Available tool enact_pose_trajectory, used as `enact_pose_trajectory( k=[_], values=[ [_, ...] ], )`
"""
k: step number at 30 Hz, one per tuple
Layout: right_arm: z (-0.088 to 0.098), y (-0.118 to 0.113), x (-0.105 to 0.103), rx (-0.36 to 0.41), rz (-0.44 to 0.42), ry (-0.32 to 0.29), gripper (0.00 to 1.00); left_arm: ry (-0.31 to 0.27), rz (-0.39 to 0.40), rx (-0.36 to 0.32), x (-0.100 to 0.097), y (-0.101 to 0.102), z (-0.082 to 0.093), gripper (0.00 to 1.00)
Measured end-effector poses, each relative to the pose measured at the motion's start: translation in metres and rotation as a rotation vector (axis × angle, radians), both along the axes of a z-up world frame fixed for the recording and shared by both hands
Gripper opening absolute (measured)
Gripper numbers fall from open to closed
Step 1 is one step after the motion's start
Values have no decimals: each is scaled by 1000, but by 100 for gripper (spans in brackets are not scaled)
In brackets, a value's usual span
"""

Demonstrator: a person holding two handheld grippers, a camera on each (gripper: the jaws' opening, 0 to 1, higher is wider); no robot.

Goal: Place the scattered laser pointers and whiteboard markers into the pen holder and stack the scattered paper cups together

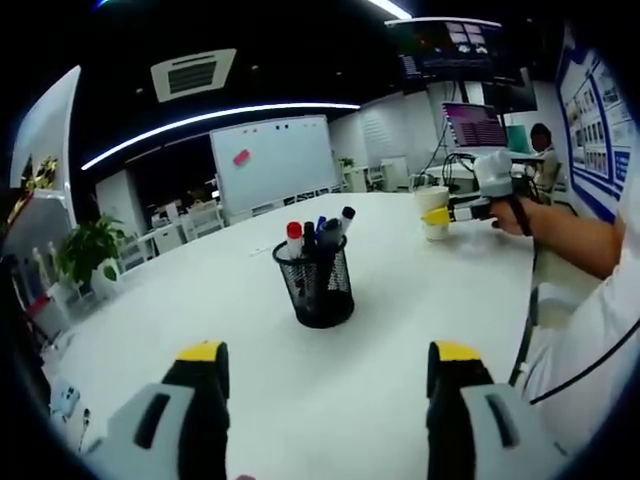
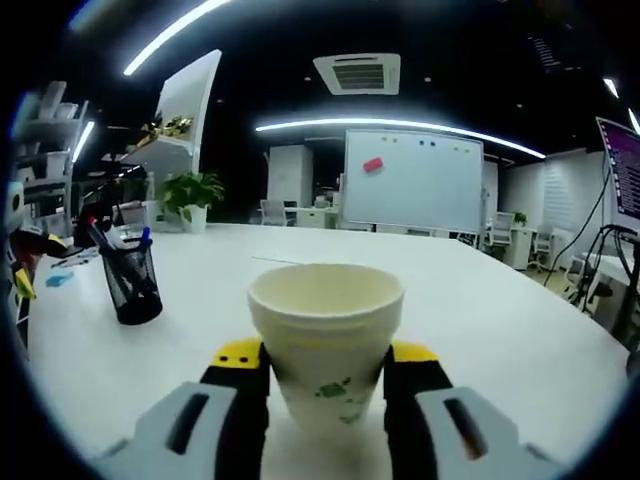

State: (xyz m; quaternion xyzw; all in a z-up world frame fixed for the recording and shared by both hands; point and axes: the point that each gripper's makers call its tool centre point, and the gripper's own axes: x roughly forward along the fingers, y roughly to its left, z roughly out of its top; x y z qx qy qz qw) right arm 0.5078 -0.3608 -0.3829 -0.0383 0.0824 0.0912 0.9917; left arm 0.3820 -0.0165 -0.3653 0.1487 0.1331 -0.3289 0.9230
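A black mesh pen holder (image 1: 318, 288) stands on the white table (image 1: 200, 320) with several markers and pens upright in it. My left gripper (image 1: 328, 362) is open just short of it, with nothing between its yellow-tipped jaws. Far right in the left gripper view, my right gripper (image 1: 438, 213) is shut on a white paper cup (image 1: 431, 196), a person's arm behind it. In the right gripper view that cup (image 2: 325, 335) stands upright between the jaws of the right gripper (image 2: 326, 372), which press on both its sides. The pen holder (image 2: 133, 282) is off to the left.
A whiteboard (image 2: 412, 180), a potted plant (image 2: 195, 190) and chairs stand beyond the table's far edge. A screen and cables (image 1: 470, 125) sit at the far right corner. Bare tabletop (image 2: 500, 300) stretches around the cup.
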Motion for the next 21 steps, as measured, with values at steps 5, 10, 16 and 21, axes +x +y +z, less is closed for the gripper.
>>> enact_pose_trajectory(
  k=[5, 10, 16, 21],
  values=[
    [3, 3, 0, 2, 2, -5, 45, 1, 1, 4, -1, 1, -1, 82],
    [2, 5, -1, -4, 9, -2, 45, -5, 3, -4, -2, 1, 3, 81],
    [4, 3, -3, 0, 3, -9, 45, -1, 6, 1, -3, 2, 1, 81],
    [5, 2, -4, -1, 0, -6, 45, 2, 7, 7, -3, 2, 0, 81]
  ],
)
